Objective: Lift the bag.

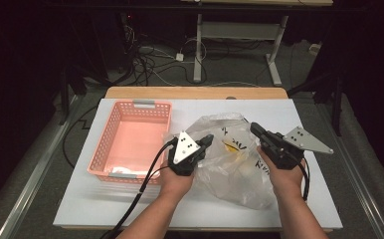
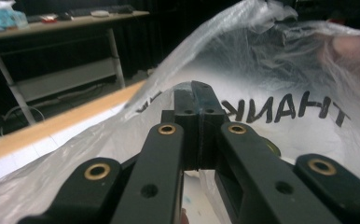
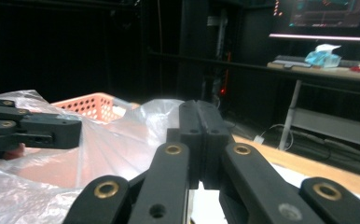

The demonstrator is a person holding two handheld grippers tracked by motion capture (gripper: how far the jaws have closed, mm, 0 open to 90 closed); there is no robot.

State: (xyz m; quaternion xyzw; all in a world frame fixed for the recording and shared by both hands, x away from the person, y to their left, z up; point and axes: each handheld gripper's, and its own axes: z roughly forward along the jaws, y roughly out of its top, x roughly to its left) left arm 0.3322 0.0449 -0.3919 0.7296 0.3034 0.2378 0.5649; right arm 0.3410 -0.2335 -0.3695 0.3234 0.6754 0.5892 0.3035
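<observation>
A clear plastic bag printed with black letters lies crumpled in the middle of the white table, with something yellow inside. My left gripper is at the bag's left edge, jaws pressed together with the film rising from their tips. My right gripper is at the bag's upper right edge, also shut, with the plastic bunched against its left side. In the right gripper view the left gripper reaches in from the left over the bag.
A pink plastic basket stands left of the bag, with a small white thing at its near end. A wooden strip runs along the table's far edge. Beyond it are cables on the floor and a desk frame.
</observation>
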